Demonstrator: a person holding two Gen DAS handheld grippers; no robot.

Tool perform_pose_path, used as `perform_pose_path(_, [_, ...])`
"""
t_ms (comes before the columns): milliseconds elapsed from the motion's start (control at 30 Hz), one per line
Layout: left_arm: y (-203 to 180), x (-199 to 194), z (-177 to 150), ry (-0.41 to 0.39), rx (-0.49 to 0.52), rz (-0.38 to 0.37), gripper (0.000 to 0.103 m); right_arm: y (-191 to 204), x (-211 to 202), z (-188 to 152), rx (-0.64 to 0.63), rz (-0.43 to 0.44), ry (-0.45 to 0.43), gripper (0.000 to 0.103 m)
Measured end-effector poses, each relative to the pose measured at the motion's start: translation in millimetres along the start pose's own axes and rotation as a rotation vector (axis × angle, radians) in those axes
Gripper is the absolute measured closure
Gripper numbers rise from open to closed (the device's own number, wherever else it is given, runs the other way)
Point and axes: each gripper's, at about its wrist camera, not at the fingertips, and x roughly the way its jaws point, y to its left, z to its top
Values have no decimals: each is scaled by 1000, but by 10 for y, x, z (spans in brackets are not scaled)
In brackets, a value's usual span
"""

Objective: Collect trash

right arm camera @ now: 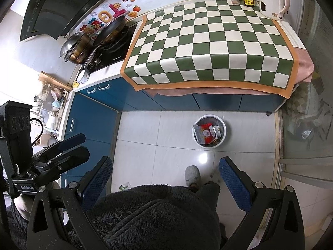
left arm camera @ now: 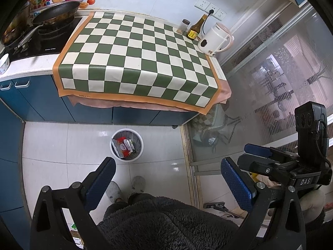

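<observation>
A white round trash bin (left arm camera: 126,145) stands on the tiled floor in front of the blue cabinets; it also shows in the right wrist view (right arm camera: 208,131). Red and white wrappers (left arm camera: 123,145) lie inside it, also seen in the right wrist view (right arm camera: 208,134). My left gripper (left arm camera: 168,171) is open and empty, held high above the floor, near the bin. My right gripper (right arm camera: 165,171) is open and empty, also high over the floor. Each gripper shows in the other's view: the right one (left arm camera: 256,156) and the left one (right arm camera: 72,145).
A green and white checkered cloth (left arm camera: 137,58) covers the counter. A white kettle (left arm camera: 215,39), a sauce bottle (left arm camera: 195,28) and a spice jar (left arm camera: 183,26) stand at its back right. A stove with pans (left arm camera: 52,16) is left. A glass sliding door (left arm camera: 270,73) is right. The person's slippers (left arm camera: 124,188) are below.
</observation>
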Motion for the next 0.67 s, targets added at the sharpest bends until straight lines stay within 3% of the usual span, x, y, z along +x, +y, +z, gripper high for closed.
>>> perform_pose_path(667, [41,-23,-4,-6,2,-2,0,8,6,2,0,3,-2,0])
